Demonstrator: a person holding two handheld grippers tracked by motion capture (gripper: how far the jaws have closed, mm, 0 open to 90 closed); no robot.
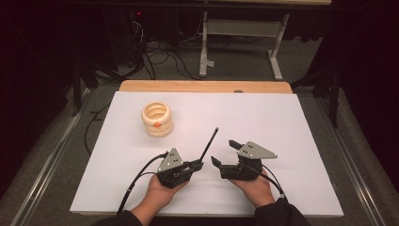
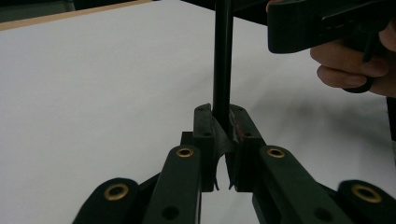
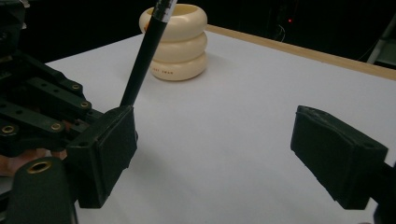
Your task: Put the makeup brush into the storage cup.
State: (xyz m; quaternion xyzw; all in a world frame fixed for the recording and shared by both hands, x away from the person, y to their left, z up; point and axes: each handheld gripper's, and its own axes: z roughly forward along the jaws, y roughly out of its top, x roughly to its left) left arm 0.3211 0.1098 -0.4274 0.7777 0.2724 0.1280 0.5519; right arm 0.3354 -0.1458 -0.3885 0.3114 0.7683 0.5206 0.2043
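A thin black pen [image 1: 209, 143] rises at a slant from my left gripper [image 1: 198, 165], which is shut on its lower end. In the left gripper view the pen [image 2: 223, 60] stands clamped between the two pads of the left gripper [image 2: 223, 119]. My right gripper [image 1: 225, 152] sits just right of it, open, with nothing between its jaws. The right gripper view shows the right gripper [image 3: 212, 149] with its pads wide apart over bare white surface, and the pen [image 3: 148, 56] leaning up at the left. A cream ringed holder [image 1: 157, 119] stands upright at the back left.
A white sheet [image 1: 263, 122] covers the table, with a wooden strip [image 1: 202, 86] along its far edge. Cables and a grey desk frame [image 1: 244, 33] lie on the floor beyond. A person's hands hold both grippers near the front edge.
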